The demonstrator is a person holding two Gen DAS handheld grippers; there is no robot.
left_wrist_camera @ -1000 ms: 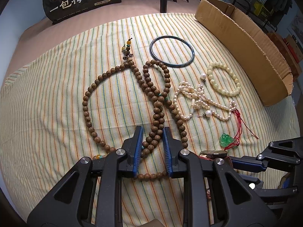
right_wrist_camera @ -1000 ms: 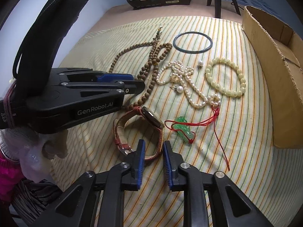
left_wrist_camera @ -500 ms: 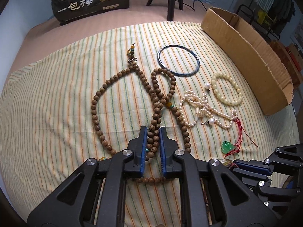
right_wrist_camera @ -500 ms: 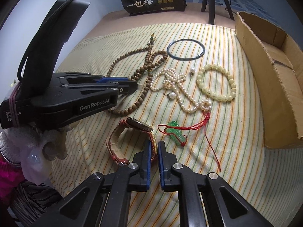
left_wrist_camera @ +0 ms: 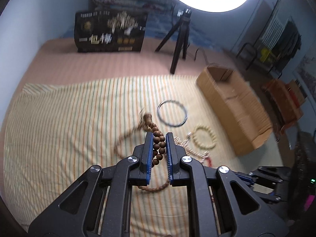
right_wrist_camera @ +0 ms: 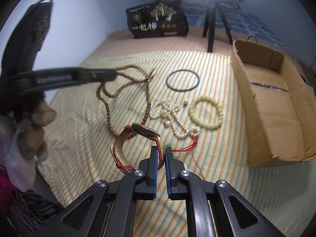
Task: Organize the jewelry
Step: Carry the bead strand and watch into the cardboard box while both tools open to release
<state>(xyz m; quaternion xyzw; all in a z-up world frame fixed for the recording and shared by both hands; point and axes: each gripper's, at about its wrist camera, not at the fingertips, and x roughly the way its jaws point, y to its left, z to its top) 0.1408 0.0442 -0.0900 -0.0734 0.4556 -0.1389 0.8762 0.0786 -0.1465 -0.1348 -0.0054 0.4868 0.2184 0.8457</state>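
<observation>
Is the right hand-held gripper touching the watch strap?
Touching. The right wrist view shows the right hand-held gripper shut on the strap of the watch, both blue pads pressing it, with the watch lifted off the striped cloth.

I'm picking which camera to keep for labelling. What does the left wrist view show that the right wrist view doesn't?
Only the left wrist view: the left gripper shut on the wooden bead strand seen close up.

Only the right wrist view: the right gripper shut on the watch strap, the pearl necklace sharp, the box's inside.

Both: the striped cloth, dark bangle, pale bead bracelet, cardboard box.
</observation>
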